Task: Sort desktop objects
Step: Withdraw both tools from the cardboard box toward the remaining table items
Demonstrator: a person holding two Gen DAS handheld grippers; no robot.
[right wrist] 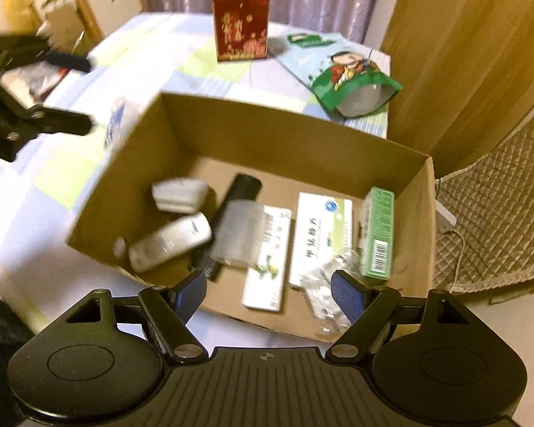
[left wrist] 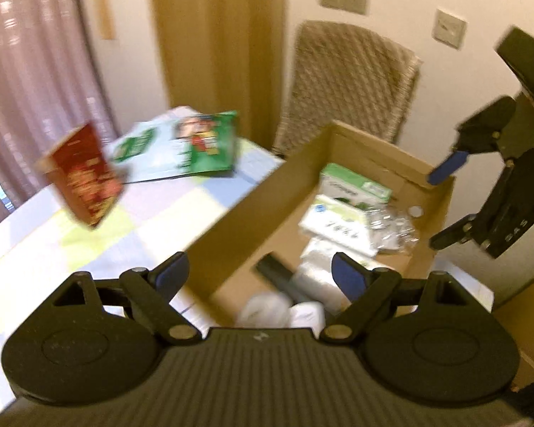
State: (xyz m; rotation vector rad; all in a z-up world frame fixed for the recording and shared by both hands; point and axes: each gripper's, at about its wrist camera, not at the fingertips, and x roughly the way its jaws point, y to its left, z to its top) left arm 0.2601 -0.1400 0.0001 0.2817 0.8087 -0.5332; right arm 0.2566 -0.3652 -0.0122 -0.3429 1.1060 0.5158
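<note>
An open cardboard box (right wrist: 295,135) stands on the checked tablecloth (right wrist: 74,174). Inside lie white medicine boxes (right wrist: 320,235), a green carton (right wrist: 377,231), a black remote (right wrist: 240,190), a white remote (right wrist: 171,242) and blister packs (right wrist: 324,284). My right gripper (right wrist: 268,295) hovers open above the box's near wall, with nothing between its blue pads. My left gripper (left wrist: 260,274) is open and empty over the box's left wall (left wrist: 245,210). The right gripper (left wrist: 445,206) also shows in the left wrist view. A red box (right wrist: 241,25) stands upright behind, beside a green snack bag (right wrist: 345,74).
A quilted chair (left wrist: 352,82) stands behind the box, next to a wooden panel (left wrist: 217,35). Curtains (left wrist: 28,71) hang at the left. A stack of cartons (right wrist: 74,3) sits beyond the table's far corner. A white cable (right wrist: 455,245) lies on the quilted cover.
</note>
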